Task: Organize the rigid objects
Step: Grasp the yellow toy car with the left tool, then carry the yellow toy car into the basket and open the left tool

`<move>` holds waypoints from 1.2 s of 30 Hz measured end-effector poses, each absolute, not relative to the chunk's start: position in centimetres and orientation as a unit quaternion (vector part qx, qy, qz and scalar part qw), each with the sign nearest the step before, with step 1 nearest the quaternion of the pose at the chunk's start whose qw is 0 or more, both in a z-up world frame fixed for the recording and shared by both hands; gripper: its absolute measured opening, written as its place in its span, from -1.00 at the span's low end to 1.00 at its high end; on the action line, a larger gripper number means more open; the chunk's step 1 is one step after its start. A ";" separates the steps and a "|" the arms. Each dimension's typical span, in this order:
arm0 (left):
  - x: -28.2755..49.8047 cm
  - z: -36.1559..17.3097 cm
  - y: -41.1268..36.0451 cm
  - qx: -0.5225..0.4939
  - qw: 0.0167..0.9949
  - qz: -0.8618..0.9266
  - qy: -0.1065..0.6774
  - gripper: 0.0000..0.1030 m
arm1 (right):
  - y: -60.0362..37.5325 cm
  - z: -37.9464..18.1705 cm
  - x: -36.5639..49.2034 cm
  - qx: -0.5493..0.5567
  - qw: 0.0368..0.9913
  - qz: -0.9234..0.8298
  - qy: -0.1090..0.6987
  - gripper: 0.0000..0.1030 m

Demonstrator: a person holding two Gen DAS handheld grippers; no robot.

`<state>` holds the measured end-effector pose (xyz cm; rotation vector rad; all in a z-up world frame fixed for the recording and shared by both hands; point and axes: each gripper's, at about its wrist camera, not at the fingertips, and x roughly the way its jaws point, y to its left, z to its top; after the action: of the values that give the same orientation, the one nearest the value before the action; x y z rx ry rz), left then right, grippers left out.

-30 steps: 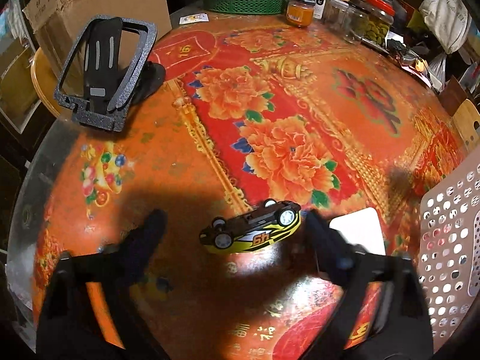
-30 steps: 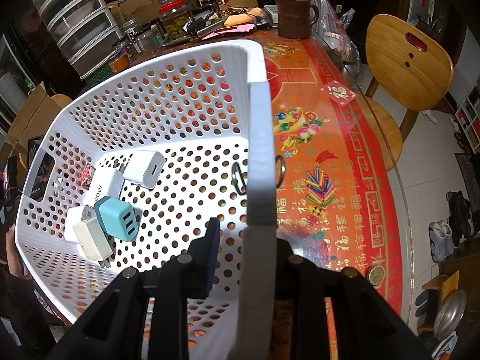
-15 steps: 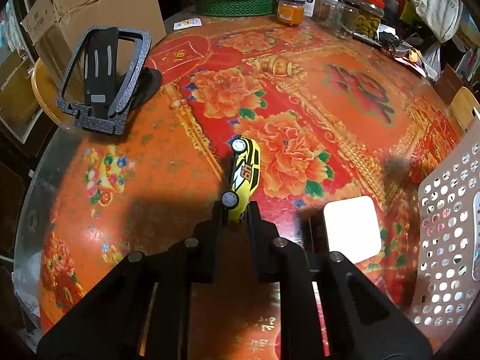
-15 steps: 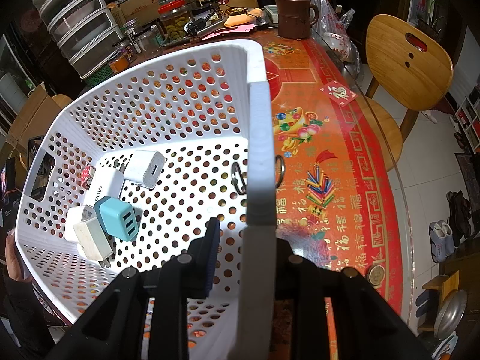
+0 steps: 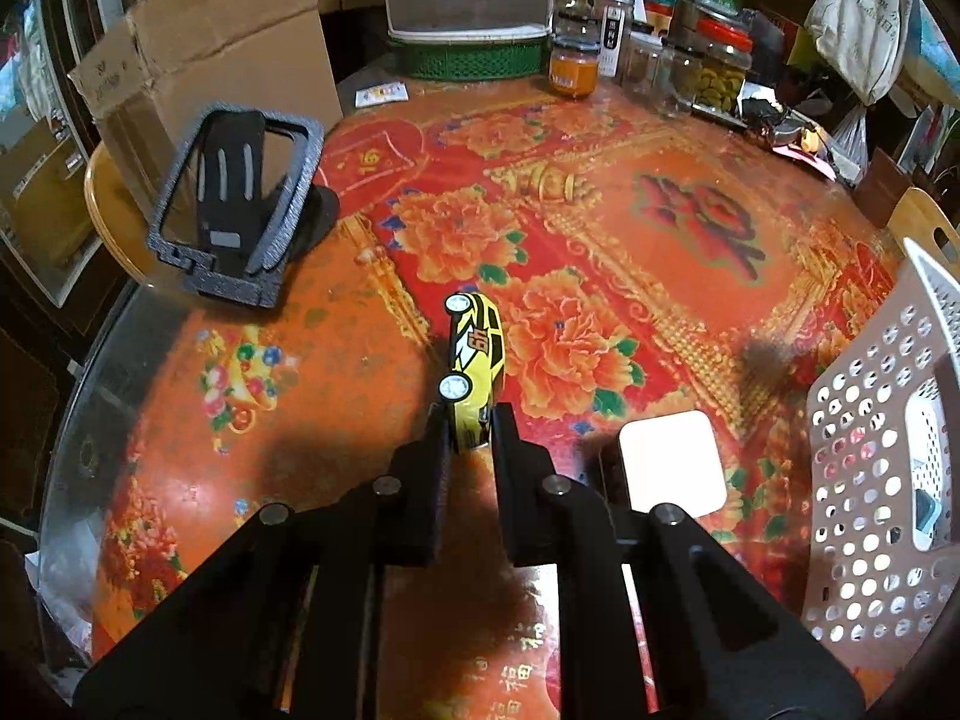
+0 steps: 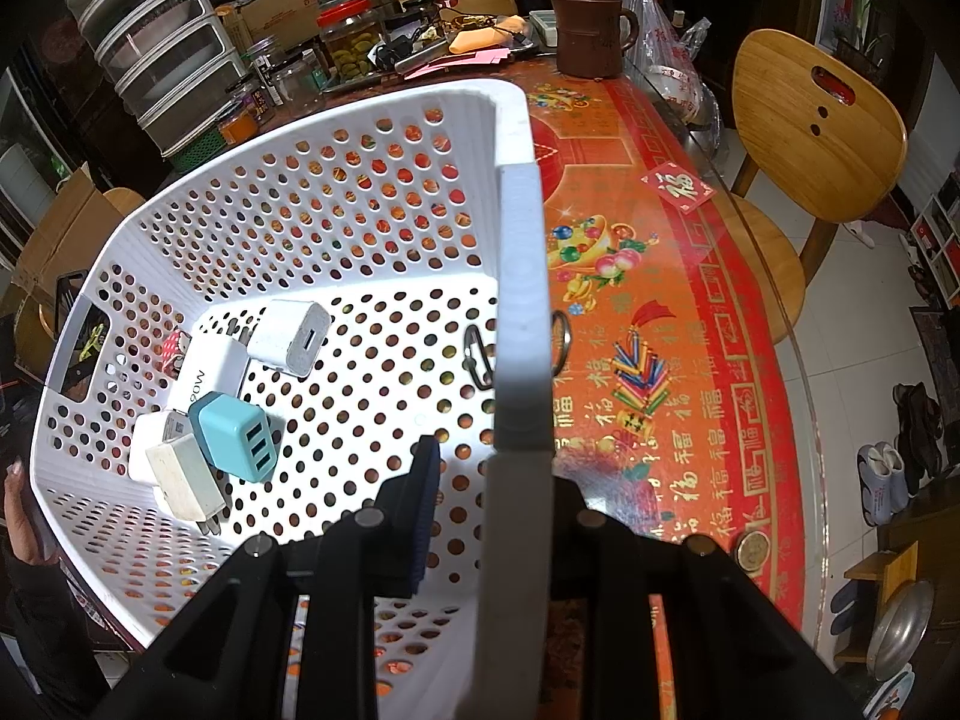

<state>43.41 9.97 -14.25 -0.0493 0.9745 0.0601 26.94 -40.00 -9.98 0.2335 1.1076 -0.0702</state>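
Jaws of the left gripper are now clamped on the tail of the small yellow die-cast toy car with black stripes, which a second ago lay on its side between wide-open fingers. The car now juts forward from the pads, wheels turned to the left, and looks lifted just clear of the red floral tablecloth. By my reading the pick is done and the carry to the basket comes next.

The right gripper has not shifted: its jaws pinch the rim of the white perforated plastic basket, one finger inside and one outside, steadying it.

Only the left wrist view shows the car, a white square block lying just right of the gripper, and a black phone stand in a grey foam frame well off at the far left. Only the right wrist view shows the basket's contents: a teal three-port charger among several white chargers in the near-left corner.
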 end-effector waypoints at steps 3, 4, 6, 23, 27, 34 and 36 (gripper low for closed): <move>42.8 -13.2 10.2 -0.026 0.887 0.030 0.459 -0.76 | -40.0 -10.0 26.9 0.111 0.843 -0.033 0.525 -0.49; 42.6 -12.9 10.3 -0.028 0.889 0.029 0.456 -0.76 | -40.0 -10.0 27.0 0.110 0.843 -0.033 0.525 -0.49; 42.1 -12.0 10.3 -0.032 0.893 0.026 0.449 -0.76 | -40.0 -10.0 26.9 0.110 0.844 -0.033 0.525 -0.49; 36.7 -3.1 5.8 0.031 0.932 0.042 0.360 -0.76 | -40.0 -10.0 27.0 0.111 0.844 -0.033 0.525 -0.49; 35.5 -1.6 4.2 0.041 0.936 0.044 0.347 -0.76 | -40.0 -10.0 26.9 0.111 0.843 -0.033 0.525 -0.49; 34.2 0.1 0.8 0.056 0.939 0.033 0.337 -0.76 | -40.0 -10.0 27.0 0.110 0.844 -0.033 0.524 -0.49; 33.7 0.5 -0.3 0.063 0.941 0.030 0.332 -0.76 | -40.0 -10.0 27.0 0.111 0.844 -0.033 0.524 -0.49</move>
<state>33.65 -0.35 0.54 0.1291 0.6783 0.0613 26.97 -40.00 -9.99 0.2338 1.1073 -0.0707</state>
